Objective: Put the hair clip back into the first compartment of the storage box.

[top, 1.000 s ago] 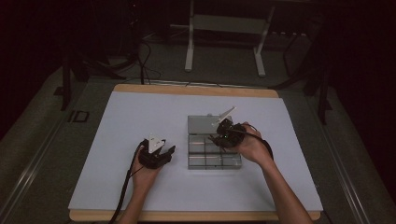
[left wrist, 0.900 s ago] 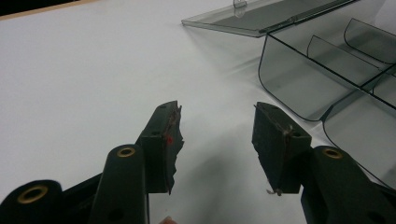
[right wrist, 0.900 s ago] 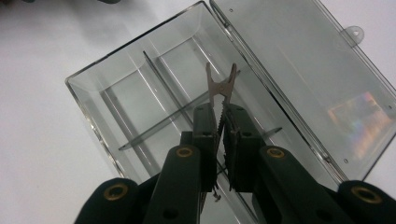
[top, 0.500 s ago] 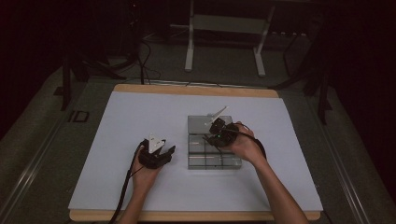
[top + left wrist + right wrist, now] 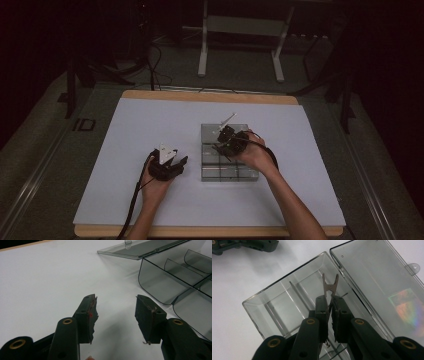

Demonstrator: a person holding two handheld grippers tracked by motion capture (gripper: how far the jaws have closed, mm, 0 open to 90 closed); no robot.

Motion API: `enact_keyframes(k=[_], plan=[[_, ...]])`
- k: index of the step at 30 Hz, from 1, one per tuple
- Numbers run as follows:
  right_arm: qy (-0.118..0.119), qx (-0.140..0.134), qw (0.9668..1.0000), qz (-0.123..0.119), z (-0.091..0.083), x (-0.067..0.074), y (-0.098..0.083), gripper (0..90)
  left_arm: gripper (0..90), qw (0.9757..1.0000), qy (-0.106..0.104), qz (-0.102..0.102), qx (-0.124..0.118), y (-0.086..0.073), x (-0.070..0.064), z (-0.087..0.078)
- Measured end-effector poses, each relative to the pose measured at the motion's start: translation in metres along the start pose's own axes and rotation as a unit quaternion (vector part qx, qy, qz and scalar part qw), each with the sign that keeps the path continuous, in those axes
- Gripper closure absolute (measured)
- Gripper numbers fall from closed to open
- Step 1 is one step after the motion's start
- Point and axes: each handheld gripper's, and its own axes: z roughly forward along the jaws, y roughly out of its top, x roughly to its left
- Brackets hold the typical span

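A clear plastic compartment box [image 5: 220, 174] lies open on the white table, its lid [image 5: 212, 131] folded flat on the far side. My right gripper [image 5: 224, 139] hovers over the box, shut on a small forked metal piece [image 5: 330, 285] that sticks out past the fingertips above one compartment [image 5: 287, 307]. In the right gripper view the gripper [image 5: 329, 300] points across the box toward the lid [image 5: 382, 277]. My left gripper [image 5: 176, 159] rests on the table left of the box, open with nothing between its jaws [image 5: 116, 300]. The box's near corner [image 5: 160, 282] lies ahead and to its right.
The white table top [image 5: 140, 130] has a wooden edge [image 5: 210, 96] at the far side. A shimmering sticker [image 5: 405, 307] sits on the lid. Beyond the table stands a white metal frame [image 5: 240, 30] on a dark floor. My left gripper [image 5: 244, 245] lies beyond the box's far corner.
My right gripper has moved a little to the left over the box, still gripping the metal piece. The left gripper has stayed in place.
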Motion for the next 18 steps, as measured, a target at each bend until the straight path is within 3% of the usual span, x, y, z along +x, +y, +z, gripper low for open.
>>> enact_keyframes(k=[18], plan=[[-0.001,0.015,0.9999,0.004,0.017,0.002,0.011,83.8,51.5,1.0,0.0,0.004,0.002,0.0,0.0,0.0]])
